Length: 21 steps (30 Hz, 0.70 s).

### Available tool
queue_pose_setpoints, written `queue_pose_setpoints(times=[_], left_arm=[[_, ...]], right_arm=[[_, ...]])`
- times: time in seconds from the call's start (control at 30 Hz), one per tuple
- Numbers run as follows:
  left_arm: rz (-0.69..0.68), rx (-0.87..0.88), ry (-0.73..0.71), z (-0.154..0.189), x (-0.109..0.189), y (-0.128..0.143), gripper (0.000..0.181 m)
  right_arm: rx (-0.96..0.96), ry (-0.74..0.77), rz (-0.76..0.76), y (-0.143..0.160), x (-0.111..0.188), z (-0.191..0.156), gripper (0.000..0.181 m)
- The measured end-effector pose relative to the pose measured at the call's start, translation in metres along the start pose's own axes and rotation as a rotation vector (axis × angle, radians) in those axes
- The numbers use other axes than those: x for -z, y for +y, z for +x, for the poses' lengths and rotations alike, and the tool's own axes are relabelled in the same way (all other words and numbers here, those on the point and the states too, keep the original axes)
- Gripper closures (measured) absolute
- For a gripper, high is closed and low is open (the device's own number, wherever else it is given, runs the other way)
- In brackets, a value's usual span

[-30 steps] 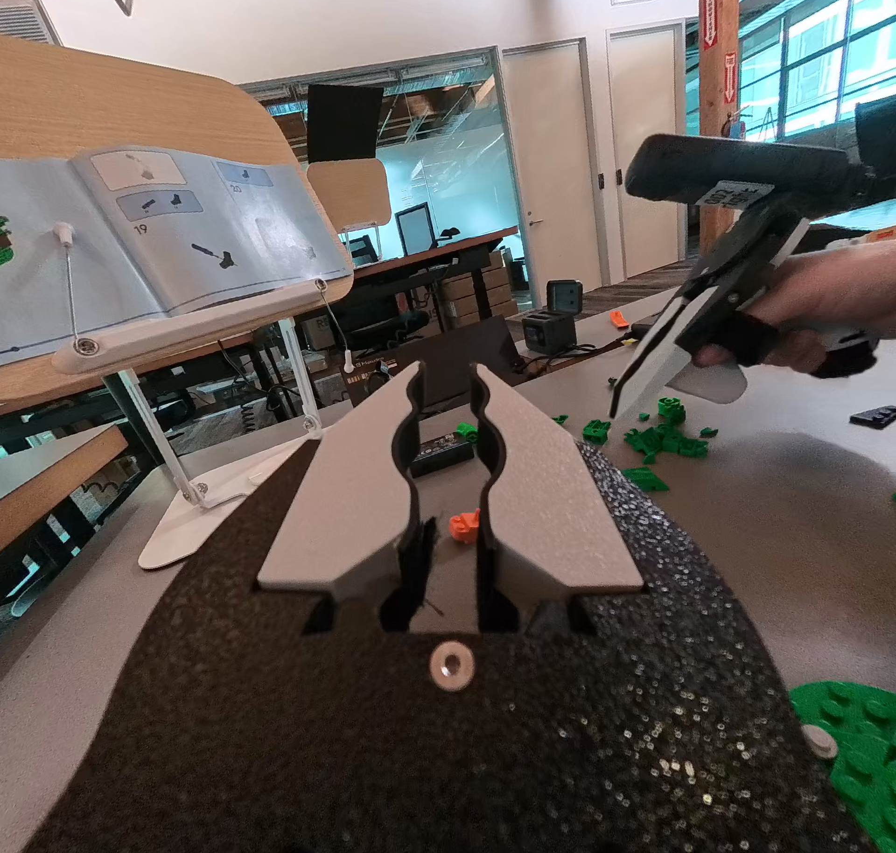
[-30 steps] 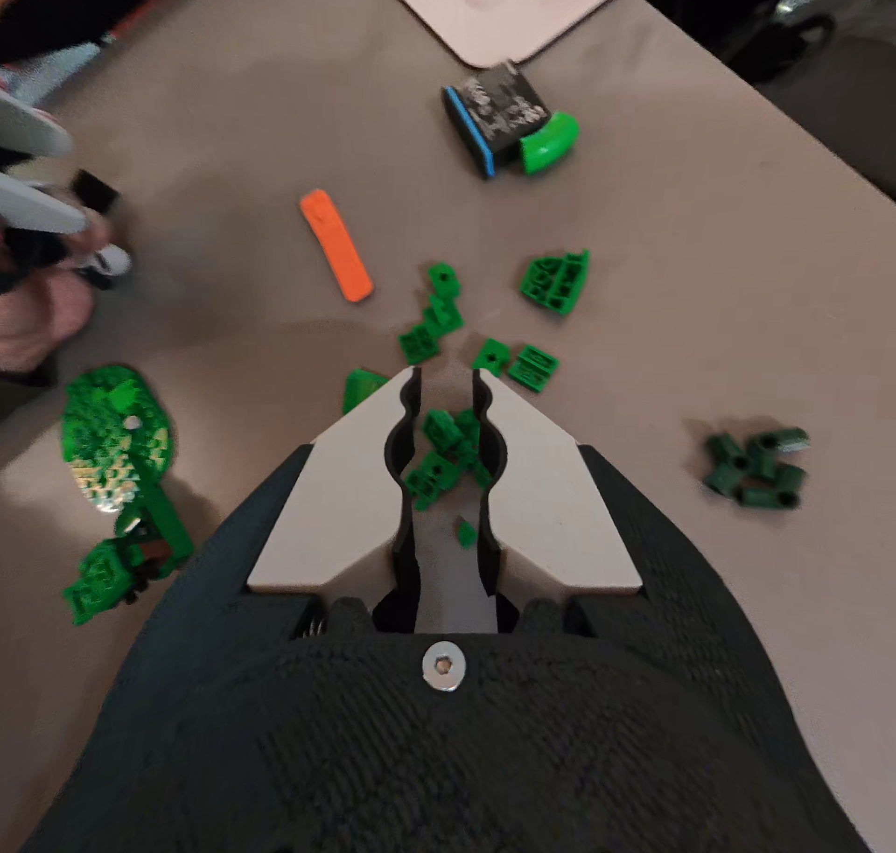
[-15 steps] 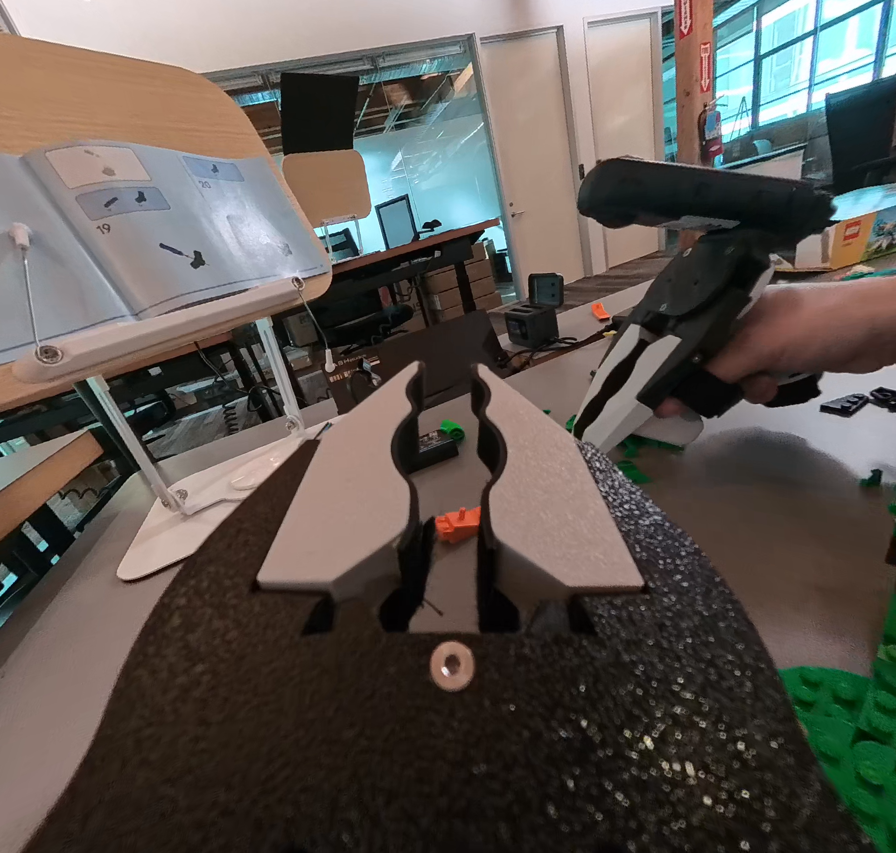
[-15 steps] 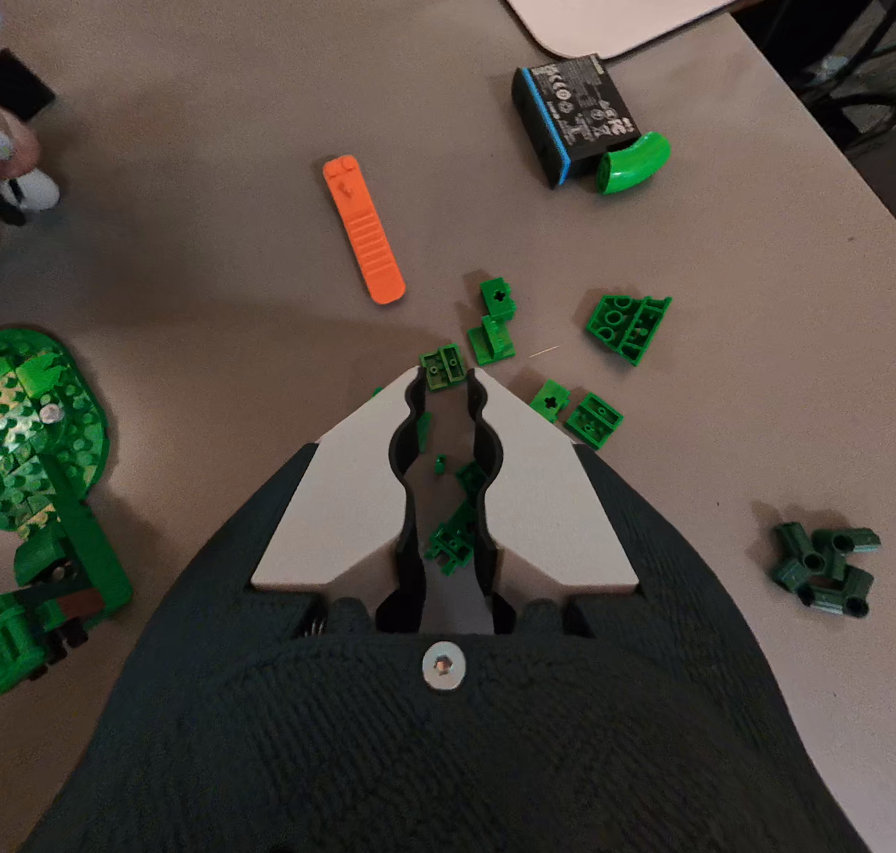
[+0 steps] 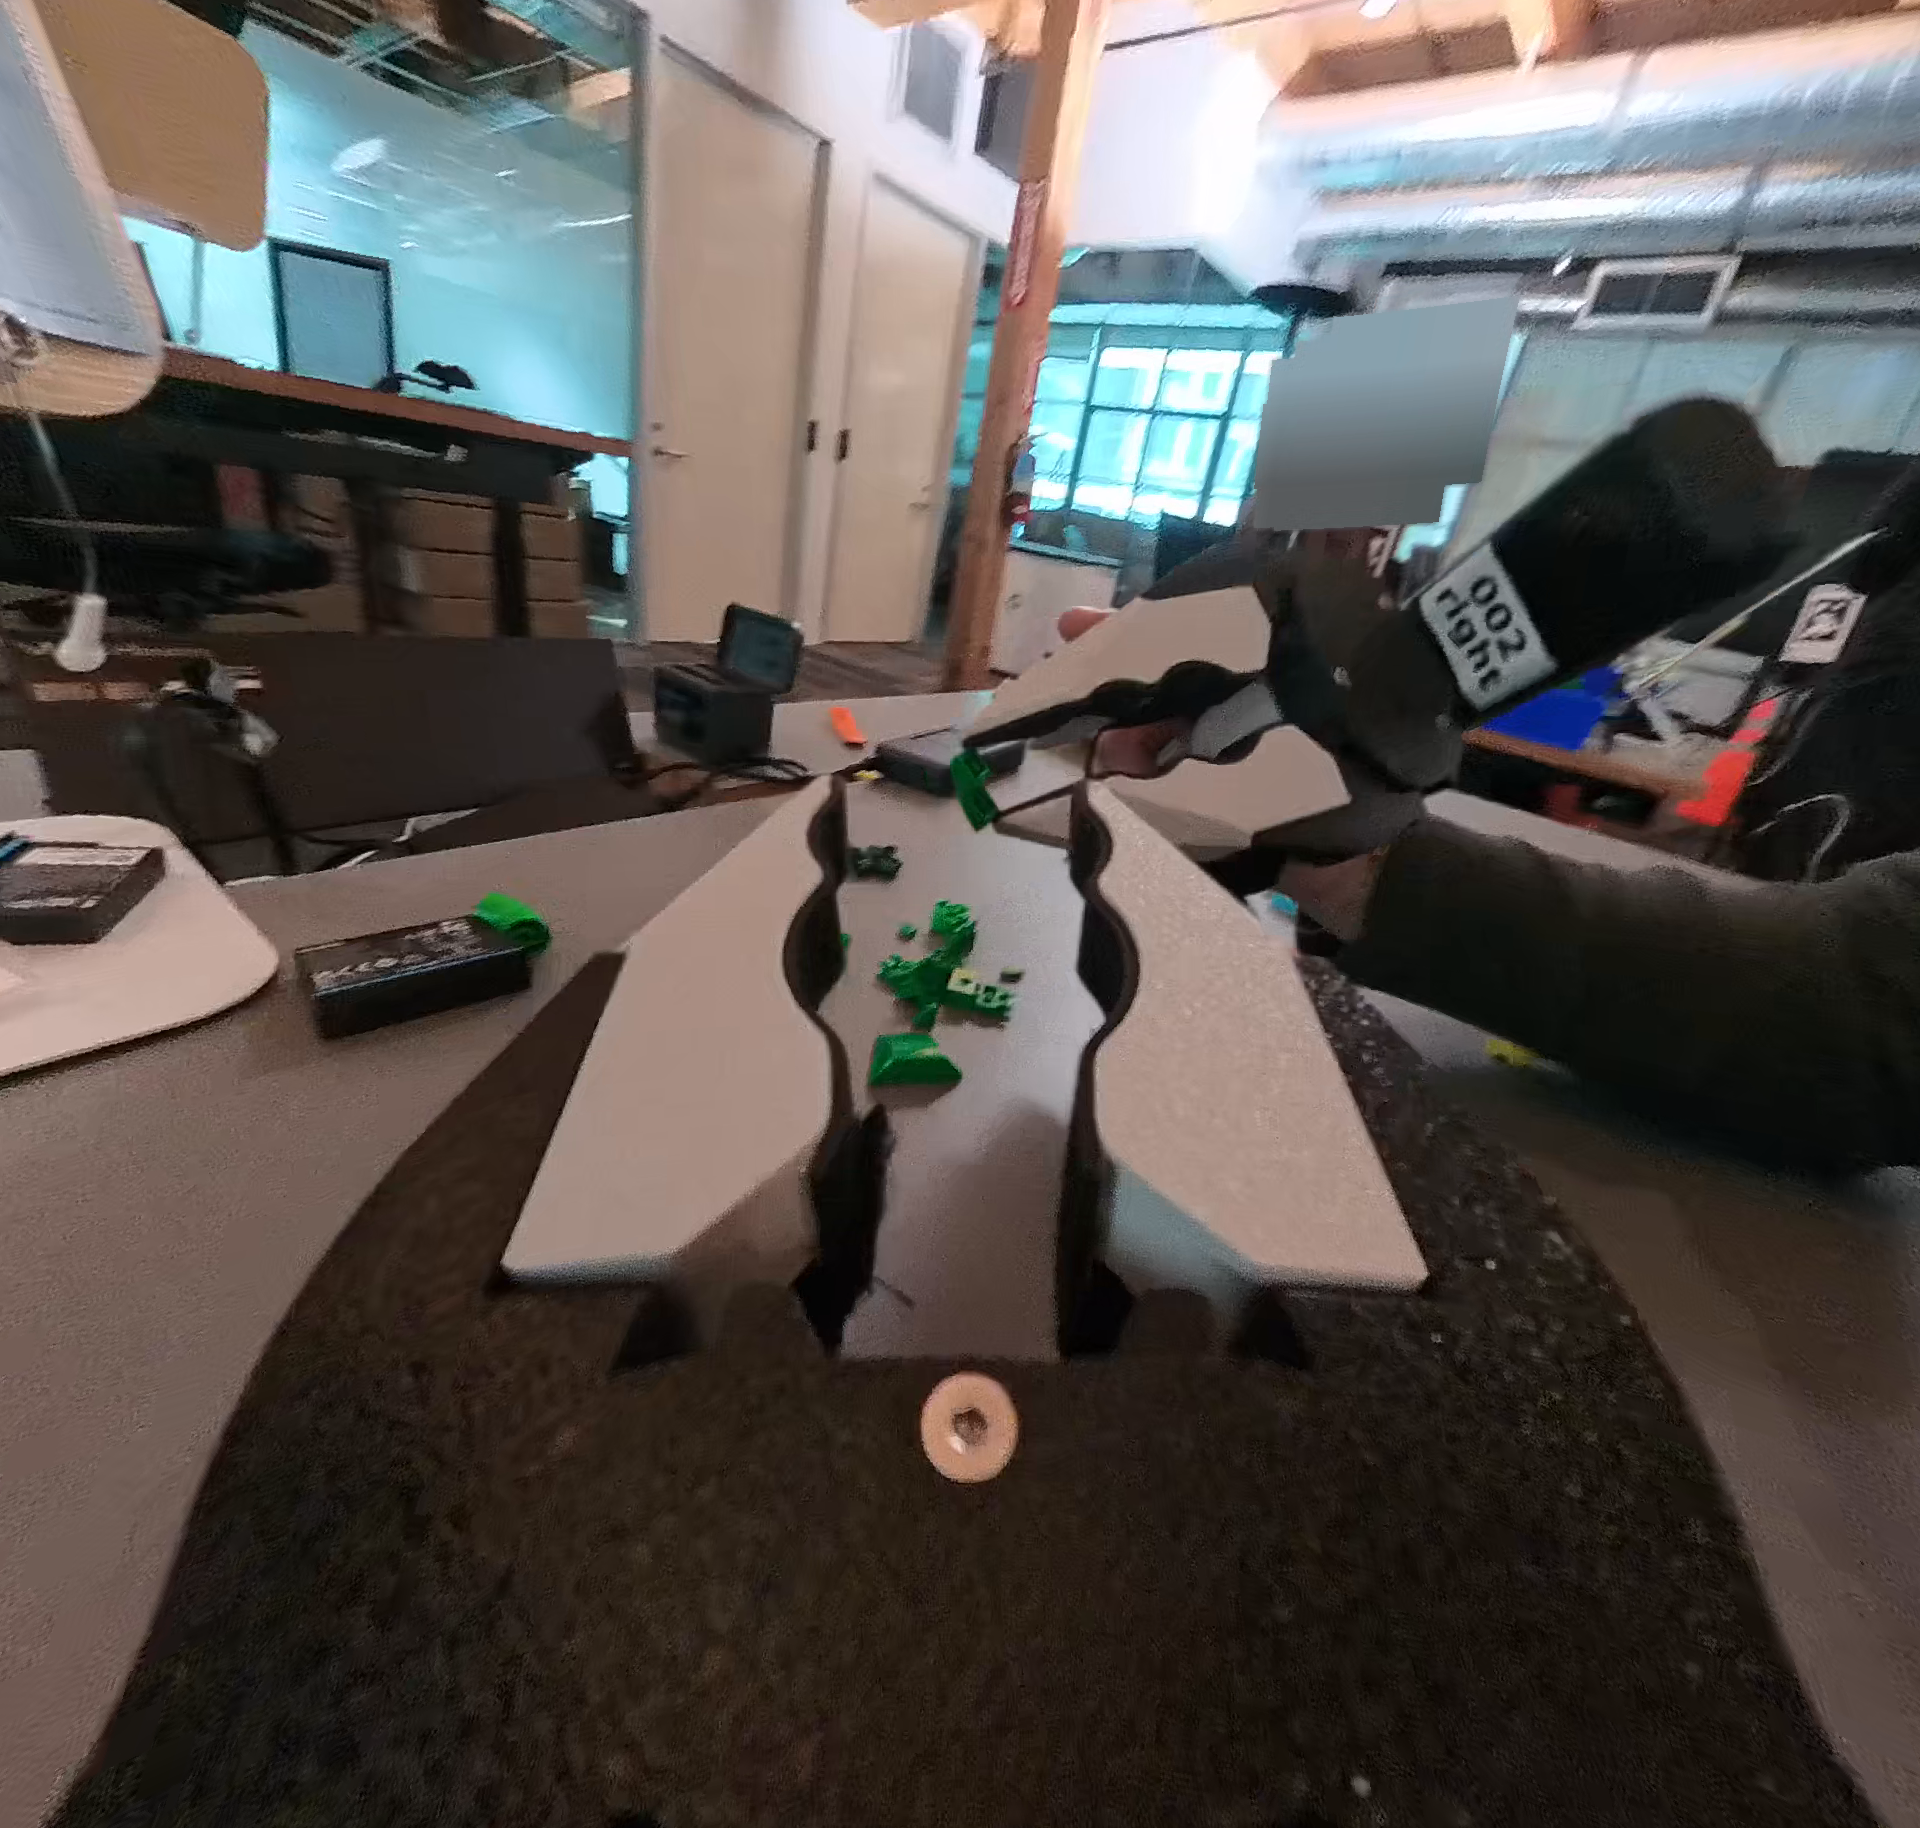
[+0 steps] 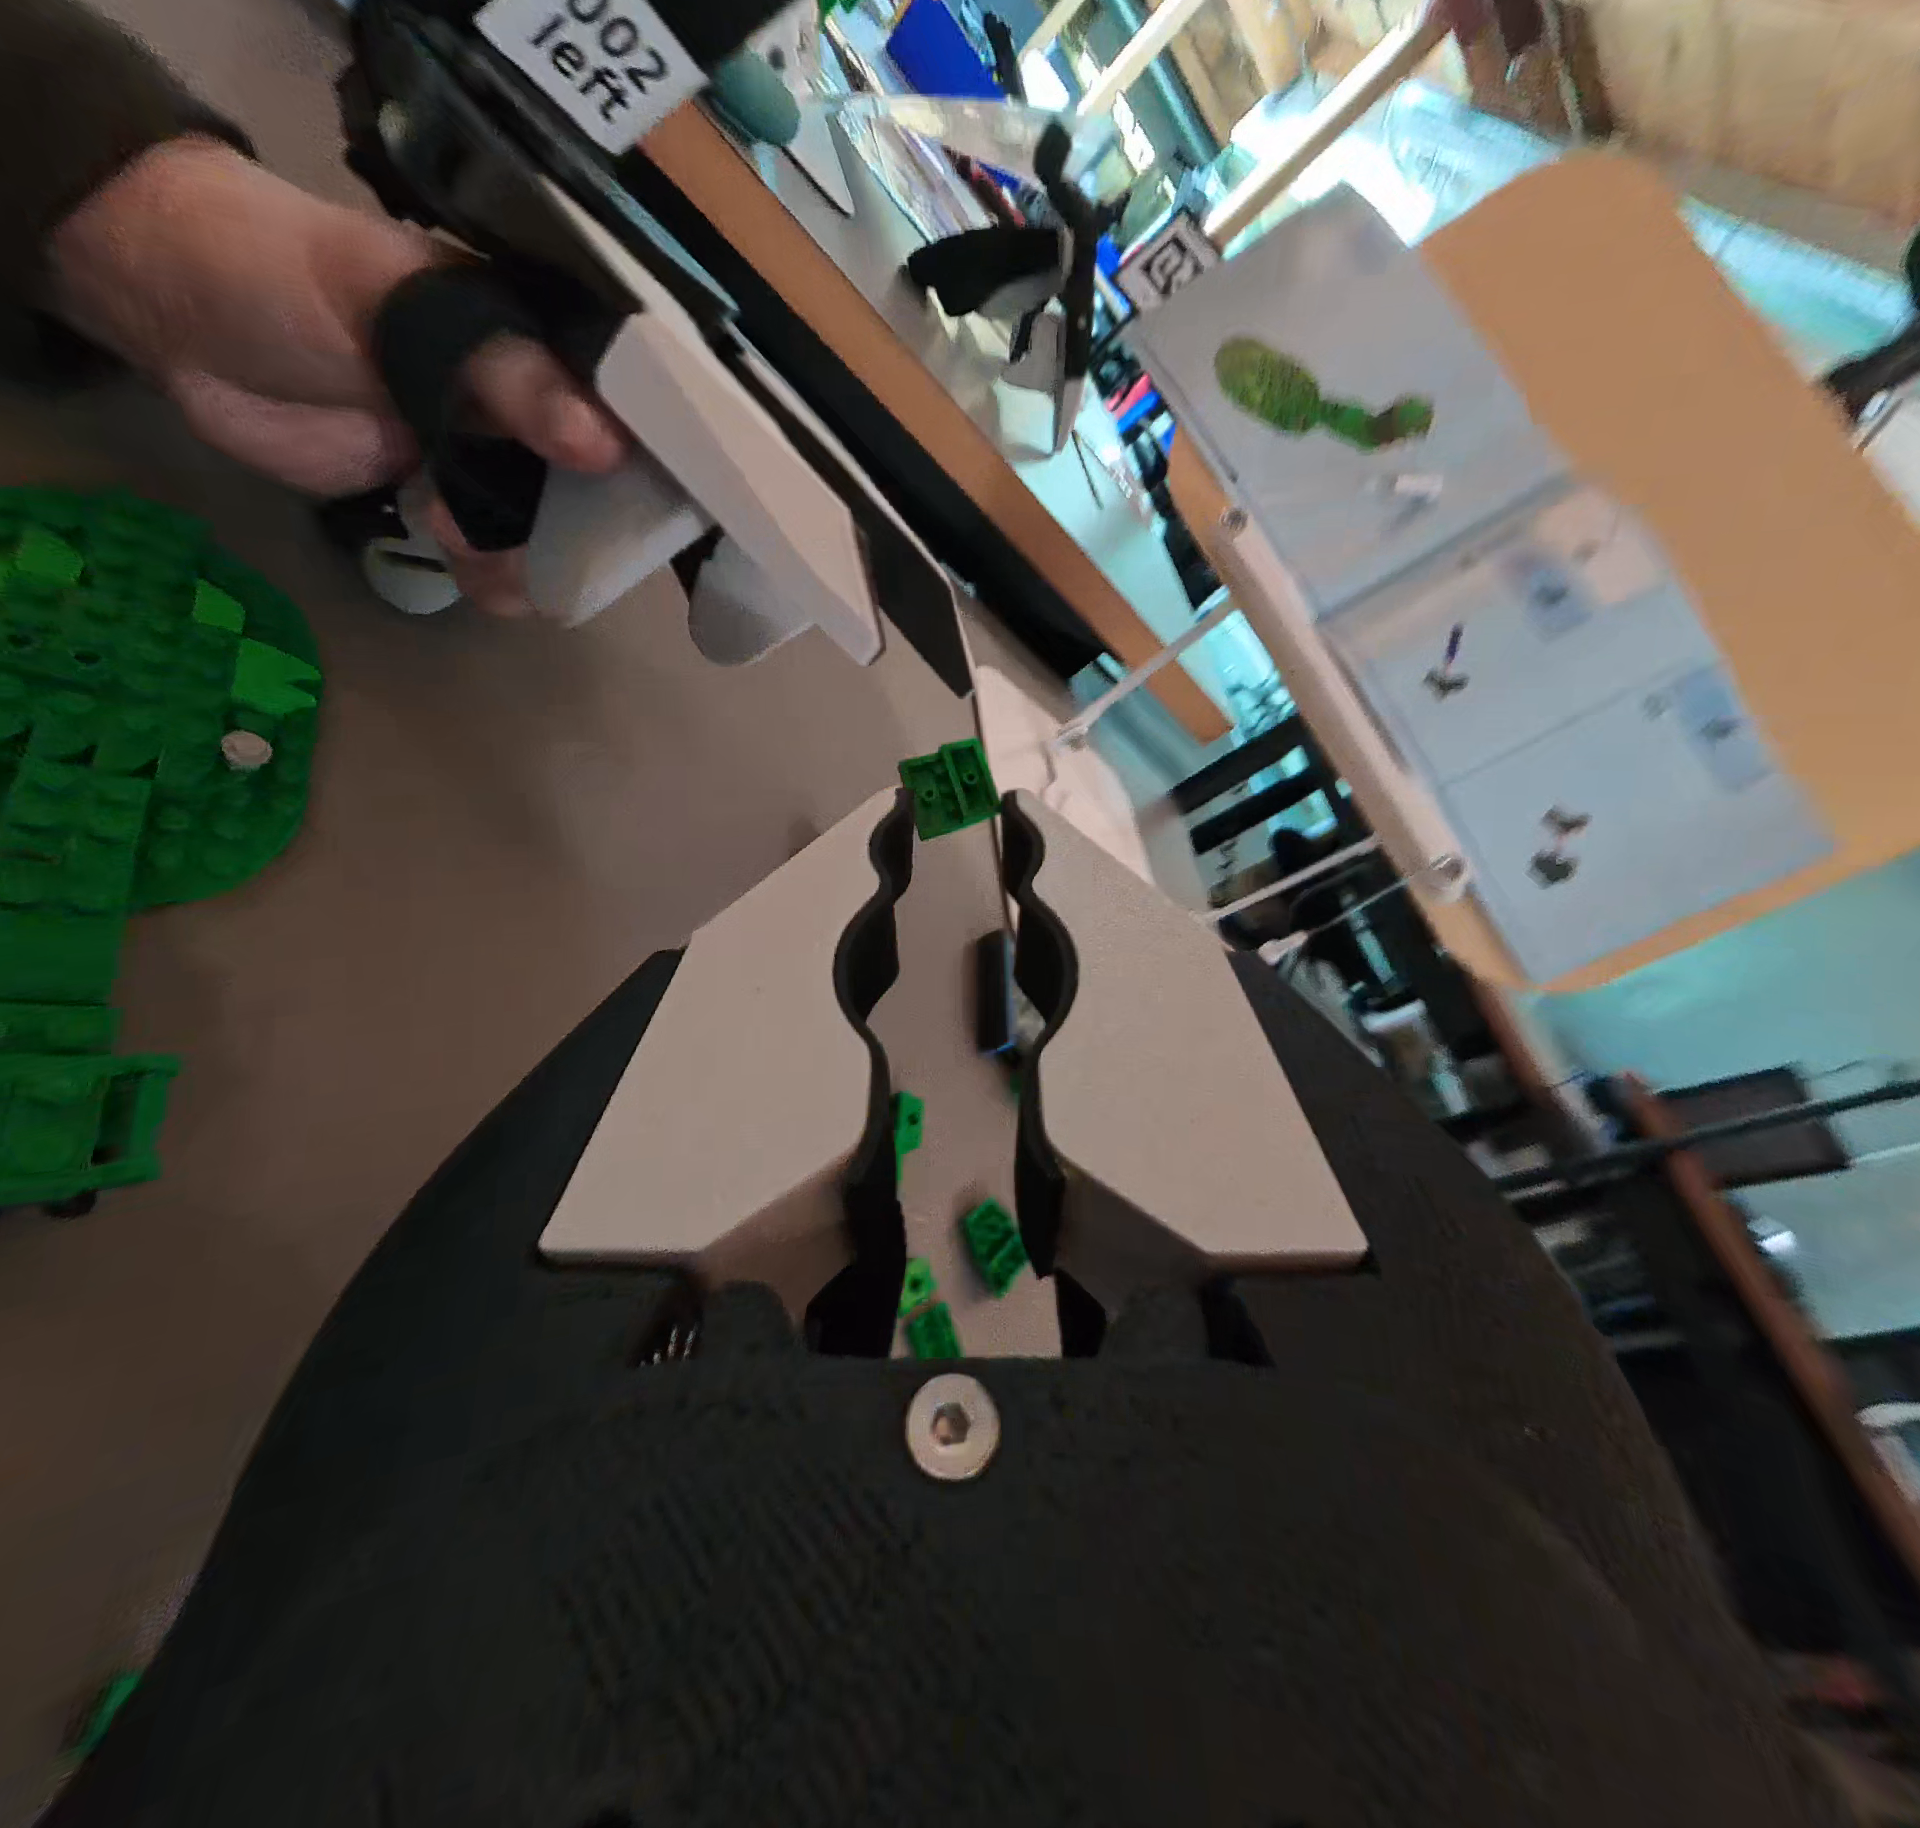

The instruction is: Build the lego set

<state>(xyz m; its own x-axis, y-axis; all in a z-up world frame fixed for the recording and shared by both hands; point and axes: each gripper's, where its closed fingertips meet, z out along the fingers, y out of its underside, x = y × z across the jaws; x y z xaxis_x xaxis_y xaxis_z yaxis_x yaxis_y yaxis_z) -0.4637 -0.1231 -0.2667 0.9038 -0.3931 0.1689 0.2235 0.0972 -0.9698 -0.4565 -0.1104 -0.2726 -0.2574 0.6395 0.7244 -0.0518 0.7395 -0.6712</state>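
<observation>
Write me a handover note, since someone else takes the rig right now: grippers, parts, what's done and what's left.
Right gripper: shut on a small green plate, pinched at the tips of its fingers, lifted off the table.
Left gripper: open, empty, raised and aimed toward the right one.
Loose green pieces lie scattered on the grey table; the partly built green model sits beside the left hand.
Instruction booklet stands open on its stand.
Done: plate picked.
Left: attach it to the model, continue.

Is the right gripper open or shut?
Shut on a small green plate: the right gripper pinches it at the fingertips, lifted off the table, as the left wrist view confirms.
</observation>
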Motion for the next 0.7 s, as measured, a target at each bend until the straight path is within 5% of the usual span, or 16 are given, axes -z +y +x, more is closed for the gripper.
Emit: queue_pose_setpoints(times=[0.43, 0.57, 0.7], left_arm=[[-0.013, -0.031, 0.121, 0.025, -0.001, -0.001, 0.179], [0.108, -0.018, 0.21, 0.038, 0.007, -0.022, 0.179], [0.273, 0.041, 0.395, 0.061, 0.024, -0.048, 0.179]], right_arm=[[0.272, 0.008, 0.014, -0.03, 0.003, -0.013, 0.166], [-0.07, -0.049, 0.163, -0.049, 0.009, -0.004, 0.156], [-0.487, -0.239, 0.401, -0.082, 0.021, -0.002, 0.166]])
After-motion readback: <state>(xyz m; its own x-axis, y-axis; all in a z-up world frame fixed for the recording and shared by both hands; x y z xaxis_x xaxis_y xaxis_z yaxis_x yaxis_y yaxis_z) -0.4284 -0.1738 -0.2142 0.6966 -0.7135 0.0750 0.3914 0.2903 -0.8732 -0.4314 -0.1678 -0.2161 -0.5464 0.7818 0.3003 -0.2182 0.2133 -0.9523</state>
